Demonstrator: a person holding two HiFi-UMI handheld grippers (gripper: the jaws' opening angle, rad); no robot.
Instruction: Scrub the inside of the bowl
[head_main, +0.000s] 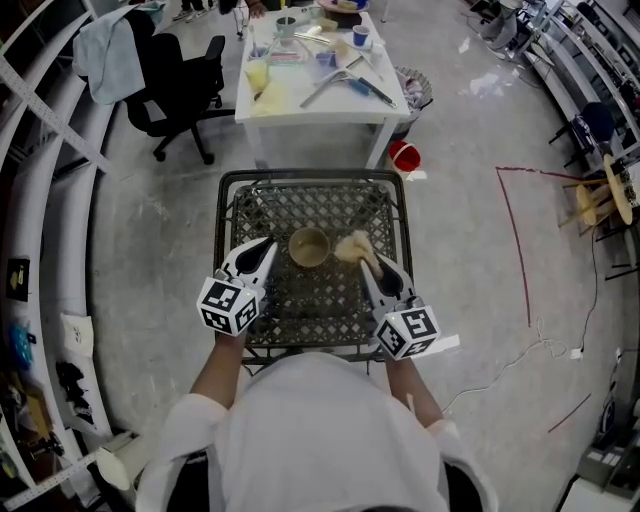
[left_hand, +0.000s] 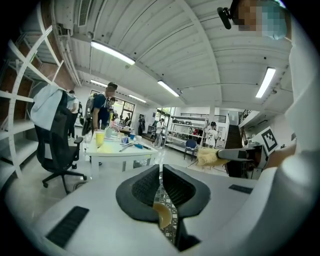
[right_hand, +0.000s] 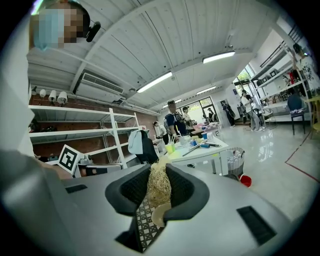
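Note:
A tan bowl (head_main: 309, 247) stands upright in the middle of a black lattice table (head_main: 310, 177). My left gripper (head_main: 268, 244) is just left of the bowl, shut, with nothing between its fingers. In the left gripper view the jaws (left_hand: 161, 172) stand almost together, and the bowl (left_hand: 163, 215) shows below the gap. My right gripper (head_main: 368, 262) is shut on a straw-coloured scrubber (head_main: 352, 247), whose bristles hover by the bowl's right rim. The right gripper view shows the scrubber (right_hand: 159, 186) clamped between that gripper's (right_hand: 157, 175) pads, with the bowl (right_hand: 159, 216) beneath.
Beyond the lattice table stands a white table (head_main: 320, 95) cluttered with cups and tools. A black office chair (head_main: 175, 85) with a cloth draped over it is at the far left. A red bucket (head_main: 404, 155) and a wire bin (head_main: 415, 88) stand at the far right. Shelving runs along the left.

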